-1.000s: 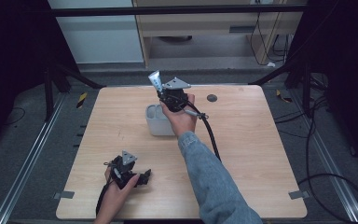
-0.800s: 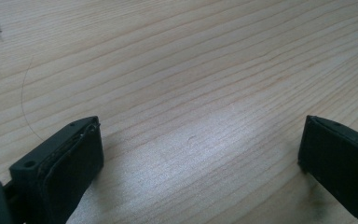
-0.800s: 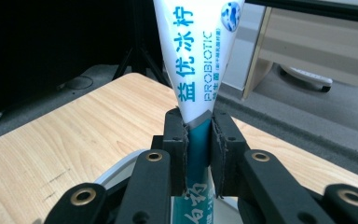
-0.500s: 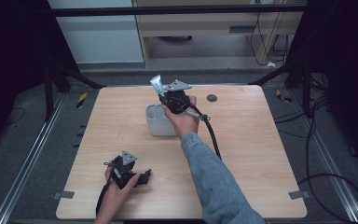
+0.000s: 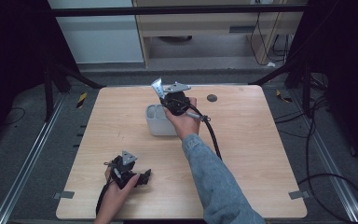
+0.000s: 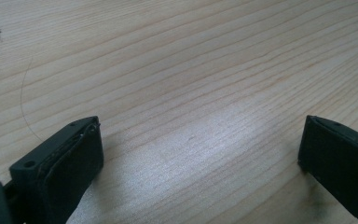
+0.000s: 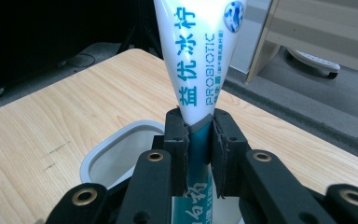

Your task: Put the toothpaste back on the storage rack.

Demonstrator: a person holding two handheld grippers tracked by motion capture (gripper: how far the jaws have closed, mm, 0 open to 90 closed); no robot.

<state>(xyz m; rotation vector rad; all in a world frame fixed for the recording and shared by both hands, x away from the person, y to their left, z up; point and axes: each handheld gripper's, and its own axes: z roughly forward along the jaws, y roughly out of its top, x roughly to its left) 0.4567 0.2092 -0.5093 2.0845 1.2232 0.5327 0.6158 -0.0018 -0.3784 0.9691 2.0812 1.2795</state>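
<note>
Right tool (image 7: 199, 149) clamped on a white toothpaste tube (image 7: 200, 60), held upright above the grey bin (image 5: 160, 122), likely for lowering in. Left tool (image 6: 200, 158) spread wide, empty, parked low over bare table (image 6: 177, 60), clear of the way.

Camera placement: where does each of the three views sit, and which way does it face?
High view: above the near table edge, looking forward and down; both forearms, left tool, right tool.
Left gripper view: on the left tool, facing the bare table, jaws apart.
Right gripper view: on the right tool, facing the tube over the grey bin.
Shared: tube, bin.
</note>
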